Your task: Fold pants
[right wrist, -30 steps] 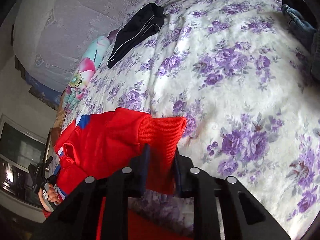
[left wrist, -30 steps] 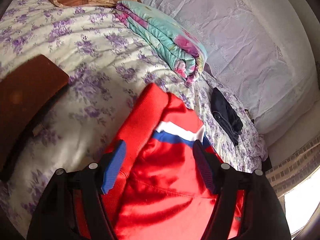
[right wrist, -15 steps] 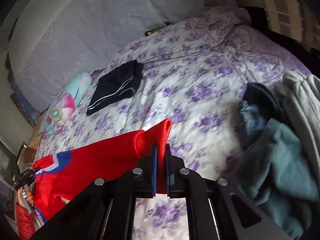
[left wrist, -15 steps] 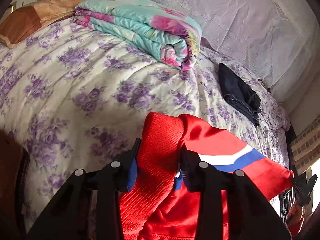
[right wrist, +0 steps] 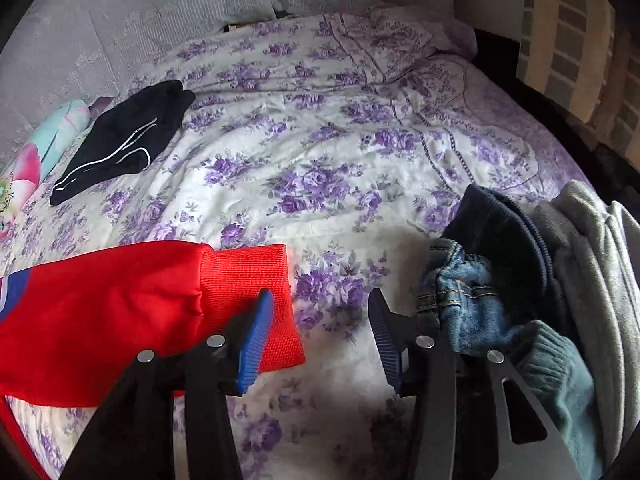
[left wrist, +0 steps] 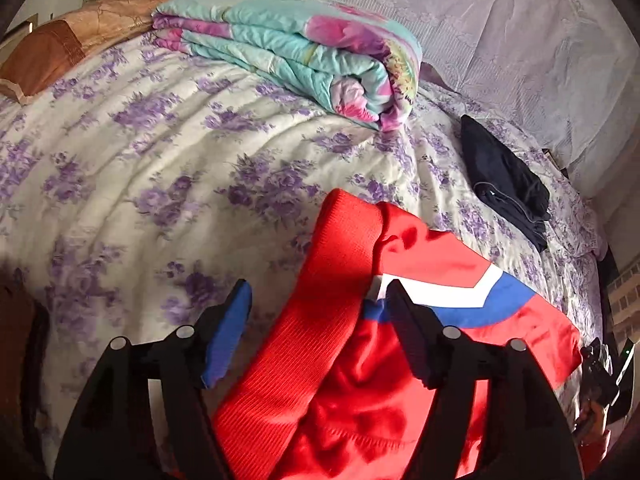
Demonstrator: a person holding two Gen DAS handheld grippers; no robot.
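My left fingers [left wrist: 318, 334] are spreading around the ribbed band of the glossy red pants [left wrist: 360, 360] lying on the flowered bed [left wrist: 160, 160], my right fingers [right wrist: 320, 336] opening off their knit cuff [right wrist: 256, 292].

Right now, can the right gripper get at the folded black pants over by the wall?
Probably yes: between the right gripper, its jaws opening, and the black pants lies only bare bedspread.
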